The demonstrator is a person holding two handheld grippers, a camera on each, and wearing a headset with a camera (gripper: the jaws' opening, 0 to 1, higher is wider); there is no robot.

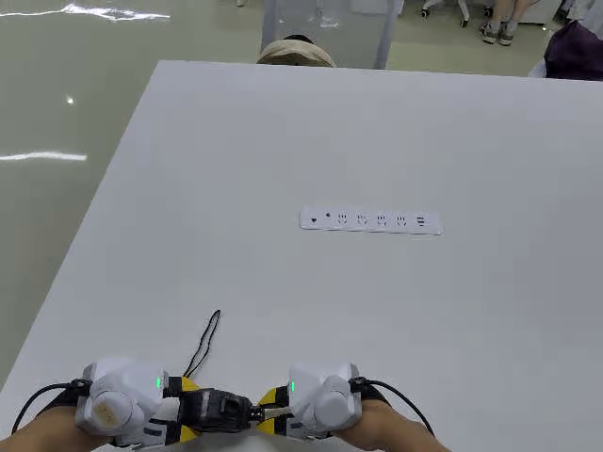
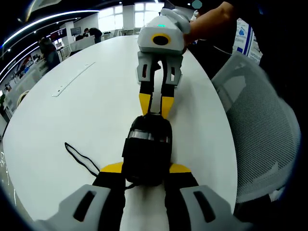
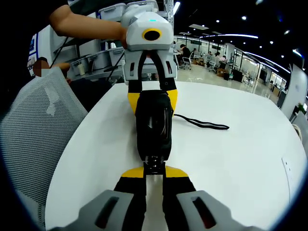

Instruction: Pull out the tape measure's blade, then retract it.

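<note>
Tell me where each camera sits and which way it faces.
Head view: on the head, looking down at the white table; both forearms show.
Left gripper view: on the left gripper, facing the right gripper; own jaws clamp the tape measure.
Right gripper view: on the right gripper, facing the left one; own jaws show.
Shared: the tape measure, from opposite ends.

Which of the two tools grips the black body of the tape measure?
The left tool: it clamps the tape measure body, whereas the right tool pinches only the blade tip at its front.
</note>
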